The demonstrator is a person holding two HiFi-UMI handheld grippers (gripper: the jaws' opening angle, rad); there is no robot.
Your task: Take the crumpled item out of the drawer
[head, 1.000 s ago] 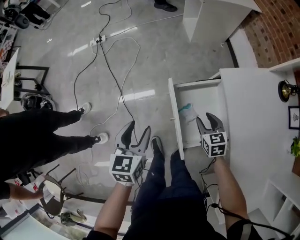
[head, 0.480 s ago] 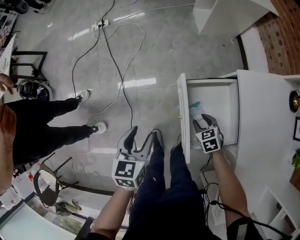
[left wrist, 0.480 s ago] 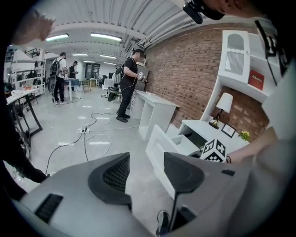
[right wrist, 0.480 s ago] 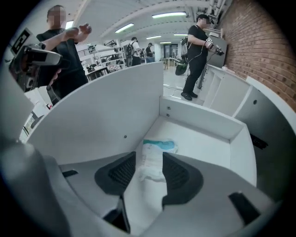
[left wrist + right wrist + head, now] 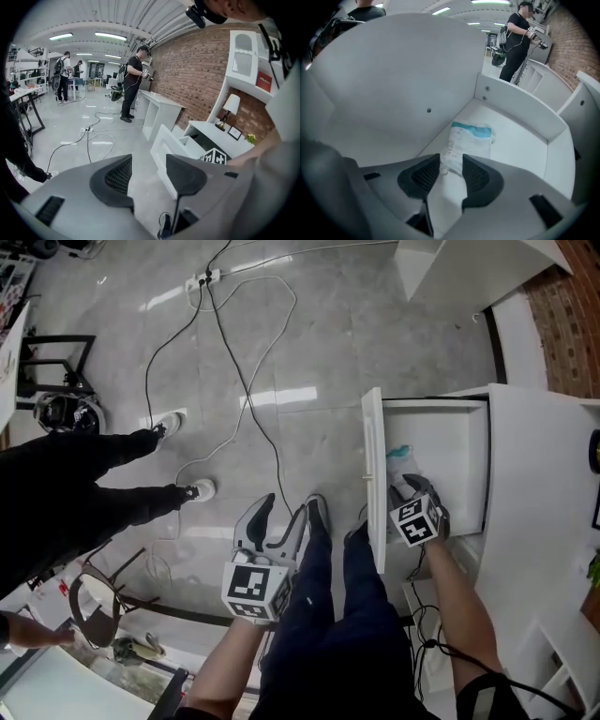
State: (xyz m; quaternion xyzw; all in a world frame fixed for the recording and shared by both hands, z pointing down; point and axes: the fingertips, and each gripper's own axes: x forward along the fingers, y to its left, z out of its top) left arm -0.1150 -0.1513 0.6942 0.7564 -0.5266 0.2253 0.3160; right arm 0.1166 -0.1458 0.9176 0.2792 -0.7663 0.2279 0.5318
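The white drawer [image 5: 376, 474] stands pulled out of the white cabinet. On its floor lies the crumpled item [image 5: 397, 458], a white packet with a teal end [image 5: 471, 137]. My right gripper [image 5: 413, 487] reaches into the drawer, and its jaws are closing. The packet's near end sits between the pads [image 5: 451, 162] and touches both. My left gripper [image 5: 278, 514] hangs open and empty over the floor, left of the drawer front; in its own view [image 5: 149, 163] only floor shows between the jaws.
Cables and a power strip [image 5: 202, 281] trail across the grey floor. A person in black stands at the left [image 5: 84, 484]. My own legs [image 5: 328, 615] are below the drawer front. The white cabinet top [image 5: 544, 521] is to the right.
My right gripper moved forward down into the drawer, onto the packet's near end, and its jaws have narrowed round it. The left gripper has barely moved.
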